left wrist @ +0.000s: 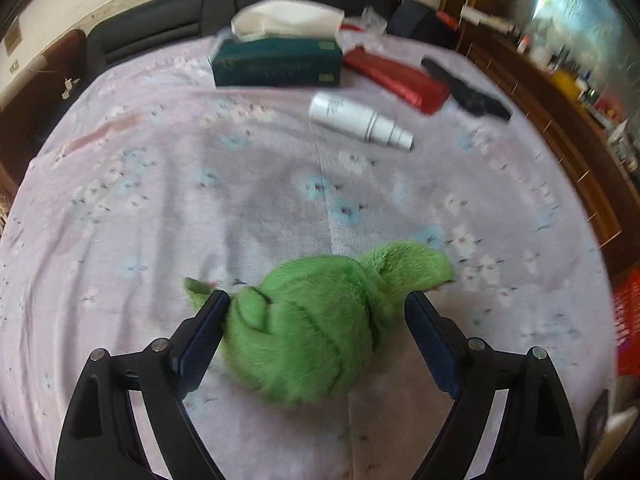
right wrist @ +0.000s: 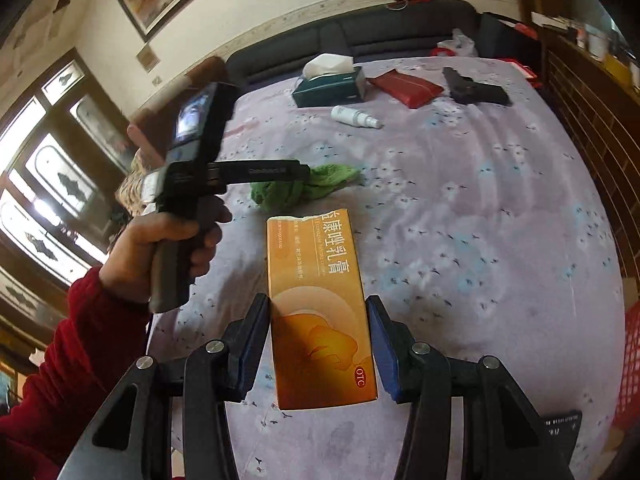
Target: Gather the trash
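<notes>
Fingers (left wrist: 208,328) of our left gripper (left wrist: 316,322) stand spread wide on either side of a fuzzy green cloth (left wrist: 316,328), bunched into a soft lump on the flowered bedsheet (left wrist: 160,208); the left pad touches the pile, the right one sits just clear. From the right wrist view we see the left hand (right wrist: 160,248), in a red sleeve, wrapped around that tool's handle, the tool held level over the cloth. Our right gripper (right wrist: 318,338) brackets a flat orange cardboard medicine box (right wrist: 320,304) with a torn far end, its pads just beside the long sides; we cannot tell whether they press it. Toward the bed's far edge lie a dark green tissue box (left wrist: 276,62), a smooth white bottle (left wrist: 360,120) on its side, and a glossy red pouch (left wrist: 396,78).
</notes>
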A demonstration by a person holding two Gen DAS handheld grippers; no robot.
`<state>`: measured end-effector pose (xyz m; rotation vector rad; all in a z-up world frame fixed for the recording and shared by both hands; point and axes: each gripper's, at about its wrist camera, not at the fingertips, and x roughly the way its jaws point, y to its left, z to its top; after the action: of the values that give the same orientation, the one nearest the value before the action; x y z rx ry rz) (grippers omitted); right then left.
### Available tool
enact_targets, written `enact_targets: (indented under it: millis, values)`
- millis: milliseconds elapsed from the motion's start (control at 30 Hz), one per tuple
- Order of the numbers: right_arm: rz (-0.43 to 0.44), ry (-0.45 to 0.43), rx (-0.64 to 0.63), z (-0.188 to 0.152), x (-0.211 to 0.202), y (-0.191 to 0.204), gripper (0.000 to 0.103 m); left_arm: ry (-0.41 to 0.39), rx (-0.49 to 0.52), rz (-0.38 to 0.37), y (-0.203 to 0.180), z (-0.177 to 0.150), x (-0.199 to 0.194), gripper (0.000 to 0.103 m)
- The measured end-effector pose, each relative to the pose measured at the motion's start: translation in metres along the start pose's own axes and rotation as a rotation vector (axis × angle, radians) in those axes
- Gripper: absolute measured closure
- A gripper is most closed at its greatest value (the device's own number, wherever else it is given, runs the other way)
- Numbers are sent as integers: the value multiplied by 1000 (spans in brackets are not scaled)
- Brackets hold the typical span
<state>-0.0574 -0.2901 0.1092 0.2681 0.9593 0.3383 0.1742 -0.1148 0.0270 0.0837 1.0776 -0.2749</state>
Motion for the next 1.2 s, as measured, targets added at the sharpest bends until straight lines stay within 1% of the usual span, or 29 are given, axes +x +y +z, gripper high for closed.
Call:
enact_targets:
  millis: [33, 67, 100, 133, 167, 200, 233, 267, 300, 333, 467, 500, 600, 633, 700, 767, 900, 1033, 1200]
  values:
    - [0, -6, 7, -2, 0, -1, 51, 11, 6, 27, -3, -2, 7, 16]
    - [-3, -13, 13, -5, -1, -3, 51, 4, 6, 47, -4, -6, 12, 18]
    - [-9, -21, 21, -7, -2, -4, 51, -20, 12, 68, -5, -9, 12, 21]
    - [-16, -30, 28, -10, -3, -6, 51, -60, 24, 106, -7, -15, 10, 30]
    - [-23, -38, 33, -11, -3, -7, 51, -75, 23, 107, -7, -18, 7, 41]
    - [-28, -43, 36, -12, 0, -7, 51, -86, 9, 108, -6, -21, 3, 47]
    - [-37, -51, 40, -13, 0, -8, 51, -92, -12, 97, -1, -24, -2, 51]
    - [-53, -63, 42, -14, 1, -7, 51, -99, -32, 81, 2, -28, -7, 53]
    - [-65, -72, 41, -14, 1, -8, 51, -112, -48, 67, 5, -33, -13, 54]
    - [-77, -83, 36, -15, 2, -8, 51, -134, -52, 71, 6, -39, -22, 55]
    - [-185, -164, -11, -19, 2, 0, 51, -230, -63, 66, 2, -68, -65, 55]
    - [-196, -180, -23, -21, 1, 2, 51, -261, -67, 59, 0, -81, -80, 55]
    - [-223, -204, -46, -26, -1, 7, 51, -307, -73, 48, -5, -107, -107, 54]
    - [-224, -209, -50, -28, -3, 8, 51, -334, -80, 57, -7, -119, -118, 54]
    - [-229, -220, -58, -33, -7, 10, 51, -372, -62, 96, -14, -136, -132, 54]
    - [-239, -229, -67, -38, -11, 12, 51, -403, -70, 111, -18, -149, -142, 54]
    - [-235, -239, -59, -46, -17, 10, 51, -445, -82, 129, -26, -166, -153, 54]
    - [-240, -244, -53, -56, -24, 8, 50, -457, -59, 131, -36, -176, -157, 54]
    - [-255, -256, -52, -63, -34, 6, 50, -459, -22, 114, -51, -182, -156, 53]
